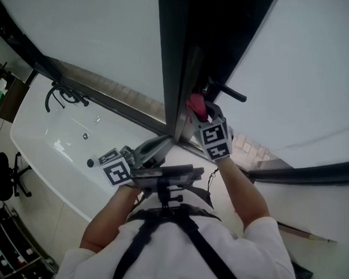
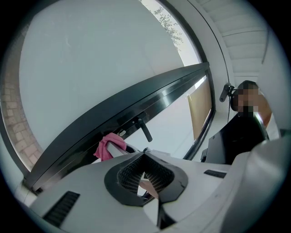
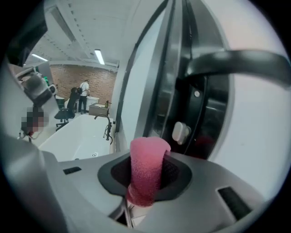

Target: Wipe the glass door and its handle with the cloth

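The glass door's dark frame [image 1: 177, 61] runs down the middle of the head view, with its black lever handle [image 1: 227, 91] sticking out to the right. My right gripper [image 1: 198, 110] is shut on a pink cloth [image 1: 195, 103] and holds it against the frame just below the handle. In the right gripper view the cloth [image 3: 145, 170] stands rolled between the jaws, and the handle [image 3: 236, 61] crosses above. My left gripper [image 1: 165, 142] is shut with nothing in it, low beside the frame. From it I see the cloth [image 2: 109, 145] and the handle [image 2: 144, 129].
A white bathtub [image 1: 59, 142] with a black faucet [image 1: 64, 93] lies to the left below the glass. A black office chair [image 1: 5, 178] stands at the far left. A pale thumb-turn latch [image 3: 180, 132] sits on the frame. Two people [image 3: 82, 95] stand far back.
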Motion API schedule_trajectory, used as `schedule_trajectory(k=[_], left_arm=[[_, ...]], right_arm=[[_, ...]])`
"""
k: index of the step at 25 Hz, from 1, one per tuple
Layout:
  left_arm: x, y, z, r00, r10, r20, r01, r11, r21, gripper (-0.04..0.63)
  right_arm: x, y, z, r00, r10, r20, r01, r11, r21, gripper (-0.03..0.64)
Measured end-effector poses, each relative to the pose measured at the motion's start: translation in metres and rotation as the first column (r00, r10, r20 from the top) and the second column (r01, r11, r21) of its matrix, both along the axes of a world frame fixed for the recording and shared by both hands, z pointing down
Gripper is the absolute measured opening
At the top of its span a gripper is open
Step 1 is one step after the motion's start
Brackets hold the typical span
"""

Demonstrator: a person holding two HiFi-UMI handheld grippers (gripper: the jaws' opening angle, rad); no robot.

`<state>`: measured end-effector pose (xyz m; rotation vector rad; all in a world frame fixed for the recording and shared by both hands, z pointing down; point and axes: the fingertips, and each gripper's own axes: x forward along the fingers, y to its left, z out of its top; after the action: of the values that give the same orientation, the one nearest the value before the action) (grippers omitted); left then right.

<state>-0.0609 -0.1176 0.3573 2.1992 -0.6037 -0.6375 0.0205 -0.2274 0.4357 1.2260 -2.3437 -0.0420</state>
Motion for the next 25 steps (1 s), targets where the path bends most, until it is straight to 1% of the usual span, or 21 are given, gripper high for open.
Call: schedule_trajectory(k=[3,6,8,11,13,16,20,21,22,23,25], left_arm=[[0.000,0.003,0.001,1.000,0.012,-0.007,-0.012,1.000,0.014,-0.008],[0.001,0.005,-0.008,1.000,0.019,-0.023,-0.019,1.000,0.011,-0.008],[0.000,0.005,-0.013,1.000,0.020,-0.023,-0.019,1.000,0.019,-0.008],[-0.001,0.007,-0.012,0.997,0.042,-0.059,-0.041,0.999,0.006,-0.008],[0.000,0.007,-0.010,0.997,0.045,-0.066,-0.044,0.999,0.010,-0.008],[0.000,0.005,-0.014,0.997,0.042,-0.063,-0.040,0.999,0.025,-0.008],[-0.002,0.003,-0.016,0.998,0.040,-0.056,-0.038,0.999,0.026,-0.008],[-0.001,0.003,-0.016,0.998,0.040,-0.057,-0.038,0.999,0.027,-0.008],[-0.001,0.004,-0.017,0.998,0.039,-0.058,-0.038,0.999,0.031,-0.008],[-0.001,0.004,-0.018,0.998,0.038,-0.058,-0.036,0.999,0.035,-0.008],[-0.002,0.004,-0.019,0.998,0.032,-0.058,-0.029,0.999,0.040,-0.008]], right_arm=[[-0.018,0.021,-0.028,0.996,-0.085,-0.034,0.088,0.993,0.077,0.097],[-0.033,0.034,-0.076,0.986,-0.161,-0.036,0.165,0.974,0.158,0.098],[-0.040,0.042,-0.115,0.975,-0.220,-0.033,0.222,0.952,0.209,0.098],[-0.042,0.047,-0.172,0.959,-0.279,-0.051,0.281,0.911,0.302,0.098],[-0.039,0.045,-0.201,0.959,-0.277,-0.066,0.282,0.891,0.356,0.098],[-0.034,0.035,-0.241,0.964,-0.237,-0.121,0.266,0.858,0.440,0.098],[-0.030,0.022,-0.302,0.976,-0.182,-0.121,0.219,0.819,0.530,0.098],[-0.029,0.019,-0.318,0.978,-0.164,-0.127,0.207,0.802,0.561,0.098],[-0.029,0.018,-0.335,0.979,-0.146,-0.140,0.201,0.776,0.598,0.098],[-0.030,0.017,-0.353,0.979,-0.128,-0.160,0.202,0.742,0.640,0.098],[-0.036,0.020,-0.386,0.973,-0.089,-0.213,0.218,0.655,0.723,0.098]])
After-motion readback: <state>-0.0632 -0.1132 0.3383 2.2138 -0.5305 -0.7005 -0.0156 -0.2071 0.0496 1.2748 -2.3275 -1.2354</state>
